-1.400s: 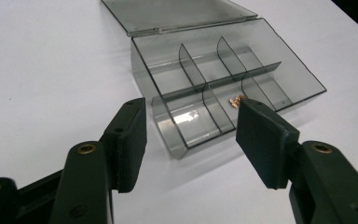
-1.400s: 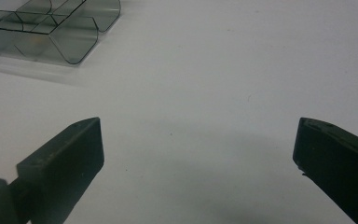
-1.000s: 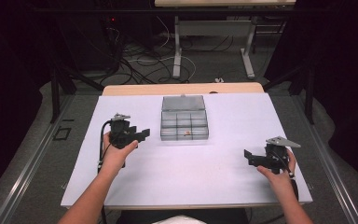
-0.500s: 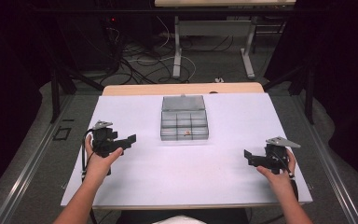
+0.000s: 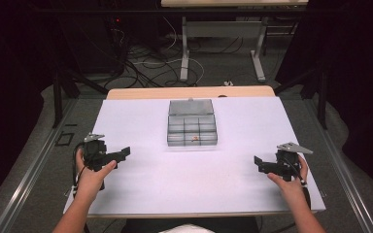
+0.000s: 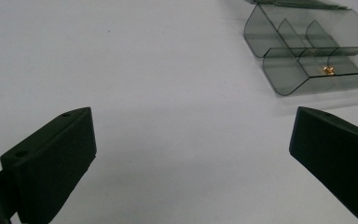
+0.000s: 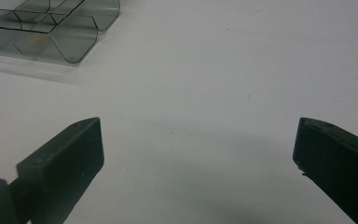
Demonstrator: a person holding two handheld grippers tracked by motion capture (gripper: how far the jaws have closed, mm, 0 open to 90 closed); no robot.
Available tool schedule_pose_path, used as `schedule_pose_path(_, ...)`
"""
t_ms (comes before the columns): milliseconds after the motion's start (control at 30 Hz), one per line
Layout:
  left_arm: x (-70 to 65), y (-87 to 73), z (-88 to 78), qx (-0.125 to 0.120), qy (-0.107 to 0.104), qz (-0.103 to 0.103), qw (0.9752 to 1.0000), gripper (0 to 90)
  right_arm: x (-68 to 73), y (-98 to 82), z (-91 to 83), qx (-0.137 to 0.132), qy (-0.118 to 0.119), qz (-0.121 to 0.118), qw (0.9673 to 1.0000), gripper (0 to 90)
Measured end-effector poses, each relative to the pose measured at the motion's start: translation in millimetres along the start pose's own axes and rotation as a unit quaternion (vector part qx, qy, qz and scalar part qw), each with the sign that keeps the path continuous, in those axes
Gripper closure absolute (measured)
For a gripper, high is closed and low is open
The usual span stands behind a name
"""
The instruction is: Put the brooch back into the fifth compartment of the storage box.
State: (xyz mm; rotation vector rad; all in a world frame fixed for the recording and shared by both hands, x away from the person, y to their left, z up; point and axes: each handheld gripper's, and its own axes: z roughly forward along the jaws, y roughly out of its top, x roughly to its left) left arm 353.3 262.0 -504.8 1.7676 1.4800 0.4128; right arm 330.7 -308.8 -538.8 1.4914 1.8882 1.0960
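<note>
I see a clear compartment box (image 5: 192,129) sitting at the middle of the white table (image 5: 233,184), its lid (image 5: 191,107) folded open toward the far edge. In the left gripper view a small gold piece (image 6: 328,70) lies in one compartment of the front row; I cannot tell what it is. Nothing stands between either gripper and the box, just bare white surface. Beyond the table I make out tangled cables (image 5: 141,68) on the floor and the legs of another table (image 5: 221,34).

My left gripper (image 5: 119,154) sits near the table's left edge, jaws spread wide and empty. My right gripper (image 5: 259,164) is near the right front corner, jaws likewise wide with nothing in them.

Compared with a second ago, the left gripper has pulled back from beside the box toward the left edge; the right one has stayed put.
</note>
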Motion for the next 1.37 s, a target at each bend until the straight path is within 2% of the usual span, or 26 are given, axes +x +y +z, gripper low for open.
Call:
schedule_pose_path(67,2.0,-2.6,0.1,0.003,0.002,0.001,1.0000,0.4,0.1,0.0,0.1,0.001,-0.001,0.002,1.0000,1.3)
schedule_pose_path(267,7.6,-12.3,-3.0,0.008,0.019,0.025,0.9995,0.3,0.2,-0.1,0.0,0.002,-0.001,0.005,1.0000,1.3)
schedule_pose_path(500,20.2,-21.7,-4.2,0.007,0.007,0.008,0.9999,0.3,0.2,-0.5,0.4,0.004,-0.001,0.005,1.0000,1.3)
schedule_pose_path(867,31.8,-32.4,2.4,0.004,0.021,-0.008,0.9997,0.3,-0.5,-0.7,2.1,0.004,0.000,0.004,1.0000,1.3)
schedule_pose_path(1133,39.7,-35.4,5.8,0.022,0.031,-0.015,0.9992,0.4,-1.1,-1.1,2.8,0.008,-0.002,0.009,0.9999,1.3)
schedule_pose_path(1167,39.9,-35.9,7.0,0.016,0.031,-0.020,0.9992,0.4,-2.0,-1.2,3.0,0.007,-0.001,0.004,1.0000,1.3)
schedule_pose_path(1267,42.0,-35.1,5.2,0.028,0.031,-0.017,0.9990,0.4,-1.7,-1.5,3.4,0.009,-0.001,0.006,0.9999,1.3)
schedule_pose_path(1300,41.7,-35.8,6.5,0.017,0.034,-0.019,0.9991,0.4,-1.8,-1.6,3.4,0.009,0.000,0.006,0.9999,1.3)
schedule_pose_path(1367,41.9,-35.7,5.8,0.015,0.036,-0.019,0.9991,0.3,-2.0,-1.6,3.6,0.010,0.001,0.005,0.9999,1.3)
